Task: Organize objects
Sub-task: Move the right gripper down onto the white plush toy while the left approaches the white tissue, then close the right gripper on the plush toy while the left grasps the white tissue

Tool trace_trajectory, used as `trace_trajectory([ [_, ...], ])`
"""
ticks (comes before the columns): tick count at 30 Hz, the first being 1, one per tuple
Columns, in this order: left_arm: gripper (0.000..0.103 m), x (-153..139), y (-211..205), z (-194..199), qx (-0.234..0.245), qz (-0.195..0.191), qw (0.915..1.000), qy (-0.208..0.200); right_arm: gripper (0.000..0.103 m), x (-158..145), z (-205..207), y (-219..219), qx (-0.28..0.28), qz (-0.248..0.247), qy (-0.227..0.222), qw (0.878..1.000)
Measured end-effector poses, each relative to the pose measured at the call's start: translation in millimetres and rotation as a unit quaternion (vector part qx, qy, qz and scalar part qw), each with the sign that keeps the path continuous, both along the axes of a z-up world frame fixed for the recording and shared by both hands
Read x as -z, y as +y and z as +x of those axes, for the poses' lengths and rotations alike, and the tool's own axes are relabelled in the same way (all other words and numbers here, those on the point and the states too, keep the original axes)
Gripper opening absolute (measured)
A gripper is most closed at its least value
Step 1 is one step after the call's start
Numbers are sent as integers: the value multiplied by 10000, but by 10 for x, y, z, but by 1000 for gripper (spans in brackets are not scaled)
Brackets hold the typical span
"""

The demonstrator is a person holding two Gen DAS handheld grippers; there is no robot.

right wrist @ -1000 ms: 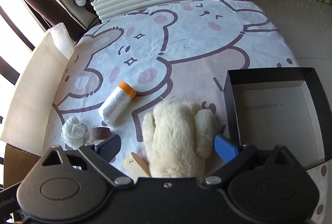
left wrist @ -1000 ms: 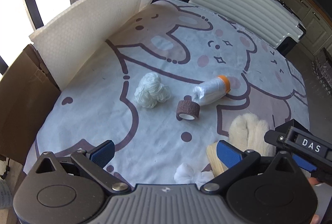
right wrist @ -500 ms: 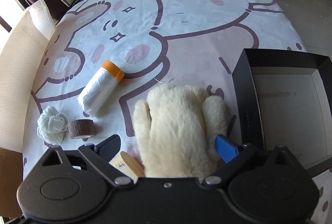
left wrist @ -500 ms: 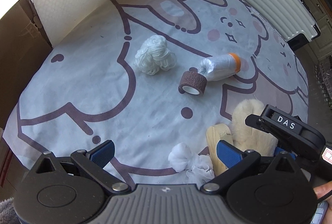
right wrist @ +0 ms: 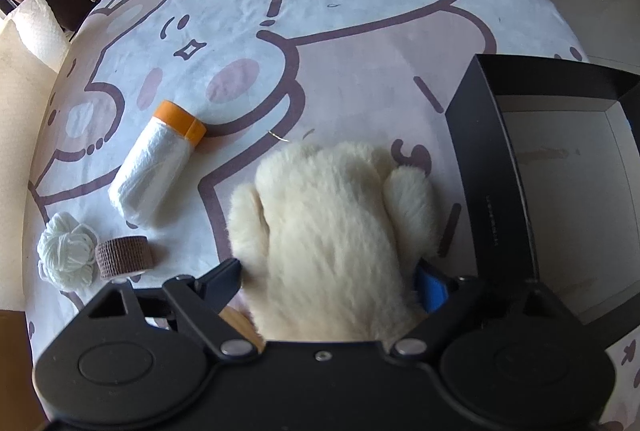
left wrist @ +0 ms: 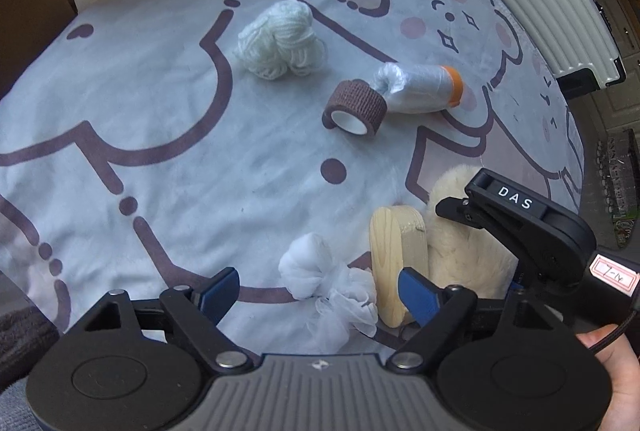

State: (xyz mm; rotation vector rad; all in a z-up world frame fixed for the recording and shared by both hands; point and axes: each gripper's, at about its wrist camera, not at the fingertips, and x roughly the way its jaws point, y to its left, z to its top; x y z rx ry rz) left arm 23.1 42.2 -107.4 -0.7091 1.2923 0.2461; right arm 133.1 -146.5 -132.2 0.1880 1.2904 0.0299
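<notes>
Two grippers were both coming down onto soft stuff. The right gripper (right wrist: 328, 281) sat astride the cream fluffy plush mitten (right wrist: 332, 227), which lay on the bear-print cloth (right wrist: 360, 11) just beside the open black cardboard box (right wrist: 492, 191). Its jaws were closing with the mitten between them, but I couldn't tell whether the pads were pressing yet; the fur hid them.

My guess is the mitten is light and squashy, so it'll compress a lot before there's any real hold. Grabbing across the thick body near the cuff looks safer than taking a thumb, which would probably just flop.

The left gripper (left wrist: 316, 291) was closing too, around the white bunched mesh pouf (left wrist: 320, 279), pads not touching it. It should weigh almost nothing and may snag, so I'd pinch the dense knot.

Only the left view showed the pouf and the pale wooden oval block (left wrist: 394, 263) properly; the right view caught just a sliver of wood. Only the right view showed the box. Both showed the white yarn ball (left wrist: 280, 39), the brown bandage roll (left wrist: 356, 107) and the orange-capped wrapped bottle (left wrist: 420, 89).
</notes>
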Motion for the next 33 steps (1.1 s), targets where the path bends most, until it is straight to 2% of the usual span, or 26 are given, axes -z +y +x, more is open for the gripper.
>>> trace_trajectory([
  [6, 78, 151, -80, 50, -75, -5, 9996, 273, 84, 138, 65, -72, 56, 75, 157, 9998],
  [11, 78, 217, -78, 108, -174, -35, 9993, 335, 81, 199, 109, -92, 13, 105, 219, 9997],
  [14, 77, 263, -114, 152, -108, 100, 9990, 420, 72, 183, 106, -66, -152, 35, 168, 9997],
  [15, 73, 282, -126, 165, -76, 125, 9989, 452, 66, 176, 100, -55, -216, -2, 156, 9996],
  [18, 63, 318, -165, 194, 52, 147, 9988, 455, 57, 146, 83, -43, -441, -34, 103, 9990],
  [22, 48, 284, -248, 221, 349, 146, 9988, 320, 53, 103, 75, -86, -499, 57, 64, 9987],
  [28, 41, 235, -301, 219, 742, 248, 9967, 225, 50, -3, 37, -108, -525, 206, -48, 9984],
  [33, 41, 125, -281, 236, 1250, 660, 9898, 187, 50, -127, -33, -80, -659, 280, -198, 9972],
])
